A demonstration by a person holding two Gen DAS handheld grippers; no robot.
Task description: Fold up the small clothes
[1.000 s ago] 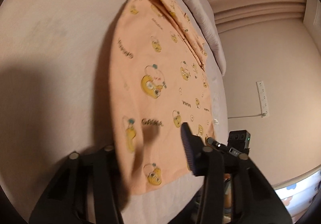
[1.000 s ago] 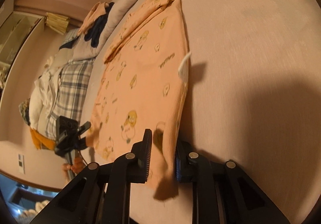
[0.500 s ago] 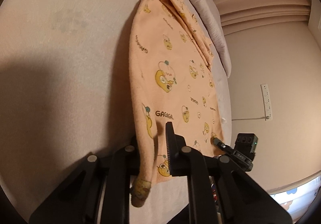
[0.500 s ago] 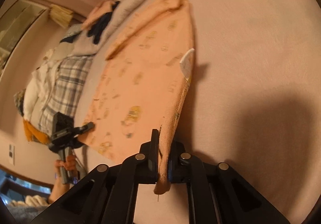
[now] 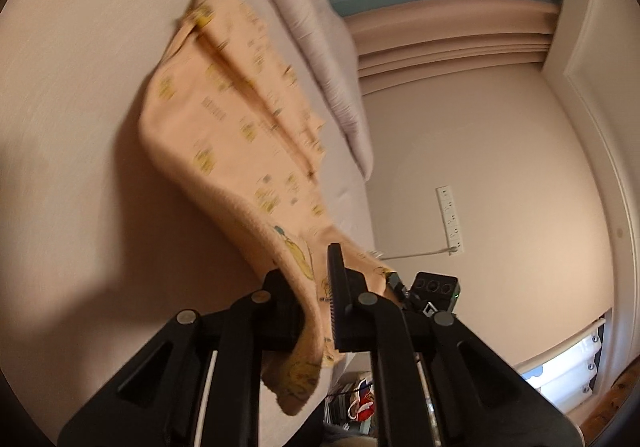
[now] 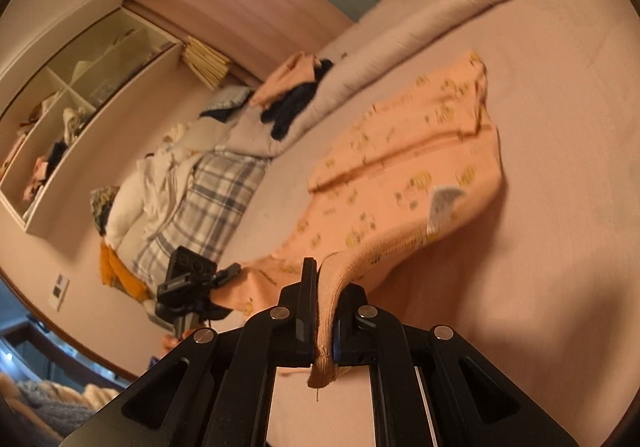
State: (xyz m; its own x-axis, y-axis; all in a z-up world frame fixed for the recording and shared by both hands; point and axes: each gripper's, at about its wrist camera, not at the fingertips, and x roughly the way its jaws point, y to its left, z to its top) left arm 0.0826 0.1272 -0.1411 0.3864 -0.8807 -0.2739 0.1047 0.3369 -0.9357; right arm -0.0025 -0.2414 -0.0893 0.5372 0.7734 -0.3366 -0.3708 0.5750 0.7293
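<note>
Your left tongs and right tongs each pinch the garment's near corners above the bed; a clothes pile lies beside.

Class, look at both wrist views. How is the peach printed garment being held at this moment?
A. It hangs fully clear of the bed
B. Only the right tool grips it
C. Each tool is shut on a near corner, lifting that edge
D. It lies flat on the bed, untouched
C: the left tool and right tool each pinch the peach garment, its far part on the bed.
</note>
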